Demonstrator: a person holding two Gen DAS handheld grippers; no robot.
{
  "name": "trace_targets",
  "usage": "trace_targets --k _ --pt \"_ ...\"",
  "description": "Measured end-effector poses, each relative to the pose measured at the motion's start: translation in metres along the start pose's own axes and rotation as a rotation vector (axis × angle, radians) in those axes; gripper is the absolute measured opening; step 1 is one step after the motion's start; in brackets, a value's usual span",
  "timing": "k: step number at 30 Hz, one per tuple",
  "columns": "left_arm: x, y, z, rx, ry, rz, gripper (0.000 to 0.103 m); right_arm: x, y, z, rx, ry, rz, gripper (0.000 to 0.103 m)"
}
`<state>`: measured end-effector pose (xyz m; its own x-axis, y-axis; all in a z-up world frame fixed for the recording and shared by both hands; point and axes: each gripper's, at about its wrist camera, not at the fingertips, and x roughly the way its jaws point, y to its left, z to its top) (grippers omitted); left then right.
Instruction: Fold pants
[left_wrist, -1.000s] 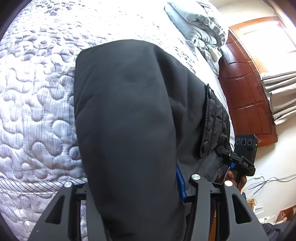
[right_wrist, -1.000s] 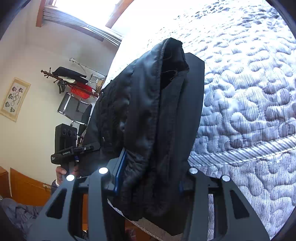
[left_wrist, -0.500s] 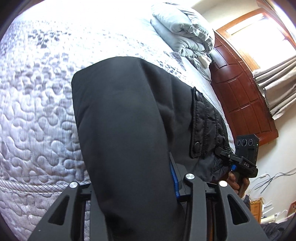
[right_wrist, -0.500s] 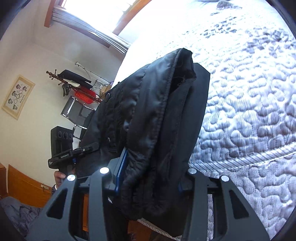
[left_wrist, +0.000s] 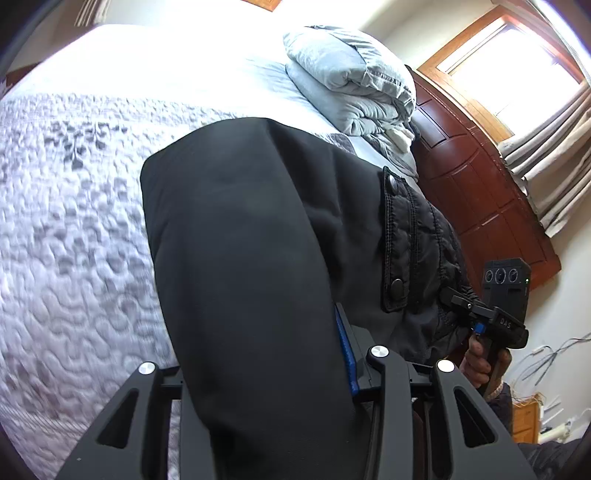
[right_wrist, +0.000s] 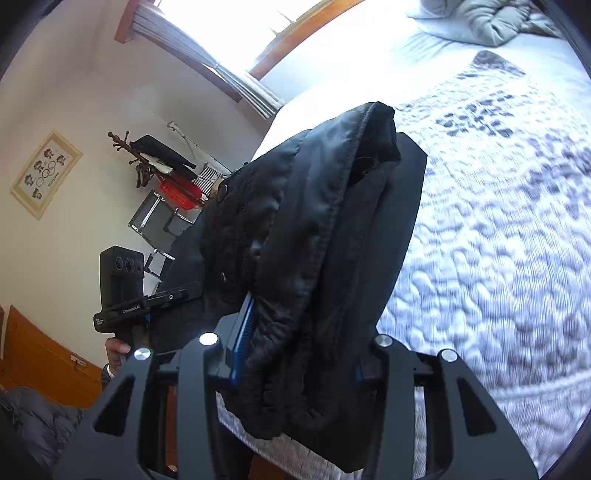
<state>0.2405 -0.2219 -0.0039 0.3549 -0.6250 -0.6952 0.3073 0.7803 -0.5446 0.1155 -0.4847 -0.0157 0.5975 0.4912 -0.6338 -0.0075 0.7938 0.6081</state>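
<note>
Black padded fabric pants (left_wrist: 251, 266) held up over white quilted bed (left_wrist: 74, 236), L gripper (left_wrist: 266, 373) clamped on one folded edge, R gripper (right_wrist: 299, 354) clamped on bunched thick edge w/ snap-button flap. Garment spans between both, near bed's near edge. Quilt far of pants is open. Grey folded duvet (left_wrist: 347, 77) far right by dark wood headboard (left_wrist: 476, 177), well apart from pants.
</note>
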Motion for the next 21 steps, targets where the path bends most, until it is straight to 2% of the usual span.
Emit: trace_targets --k 12,21 --pt "0.023 0.042 0.06 -0.005 -0.028 0.039 0.039 0.05 -0.014 0.066 -0.021 0.012 0.01 0.041" --pt "0.044 0.069 0.084 -0.013 -0.036 0.081 0.039 0.085 -0.023 0.095 -0.02 0.039 0.012 0.041"
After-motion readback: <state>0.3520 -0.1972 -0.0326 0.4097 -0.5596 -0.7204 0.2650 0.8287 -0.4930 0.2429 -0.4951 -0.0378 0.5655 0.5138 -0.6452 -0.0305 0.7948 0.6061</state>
